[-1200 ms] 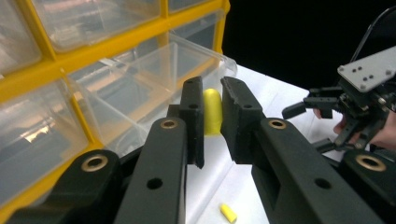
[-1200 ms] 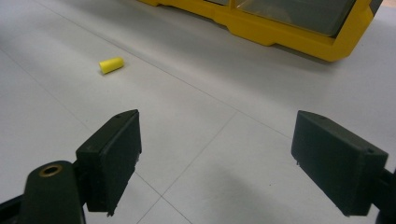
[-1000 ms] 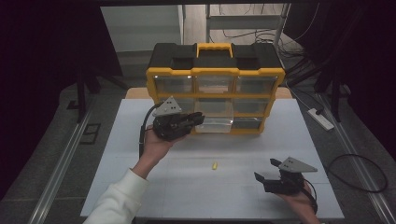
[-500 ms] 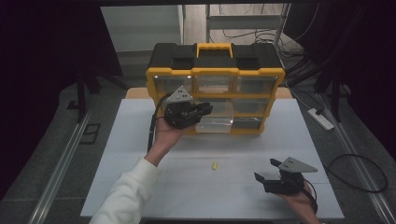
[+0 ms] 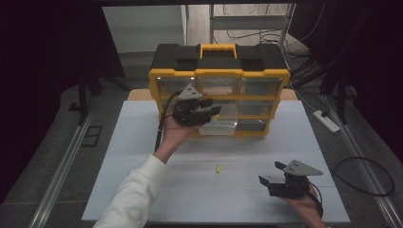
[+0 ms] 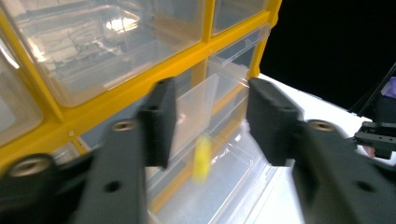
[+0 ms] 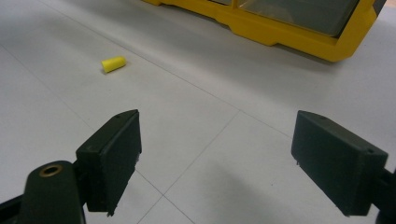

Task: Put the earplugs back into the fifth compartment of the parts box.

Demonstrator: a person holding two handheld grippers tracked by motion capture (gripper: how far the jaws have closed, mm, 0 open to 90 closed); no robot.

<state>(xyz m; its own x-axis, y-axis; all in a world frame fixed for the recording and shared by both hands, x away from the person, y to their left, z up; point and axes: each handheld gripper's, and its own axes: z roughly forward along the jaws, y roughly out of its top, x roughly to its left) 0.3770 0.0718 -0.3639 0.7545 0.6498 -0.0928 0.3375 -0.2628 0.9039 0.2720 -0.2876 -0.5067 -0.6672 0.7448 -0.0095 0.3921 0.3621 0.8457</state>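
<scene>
A yellow and black drawer organizer (image 5: 218, 73) stands at the back of the white table (image 5: 119, 156). One clear drawer (image 5: 223, 124) in its lower middle is pulled out. My left gripper (image 5: 211, 110) hovers over that drawer; its jaws have just been opening and stand apart. In the left gripper view a blurred yellow earplug (image 6: 202, 158) hangs loose below the left gripper (image 6: 210, 121), above the drawer (image 6: 224, 200). Another yellow earplug (image 5: 218, 168) lies on the table, seen ahead-left (image 7: 113, 63) of my open, empty right gripper (image 7: 217, 158), which rests near the front right (image 5: 270, 173).
The organizer's yellow frame (image 6: 140, 79) and its shut clear drawers lie close behind the left jaws. A white power strip (image 5: 327, 119) and a looped cable (image 5: 366, 175) lie on the floor to the right. Metal rails (image 5: 66, 161) run along the left.
The left hand has moved up and right from the table's middle left to the organizer's front. Its jaws, shut before, now stand apart with the earplug loose. The right gripper has not moved.
</scene>
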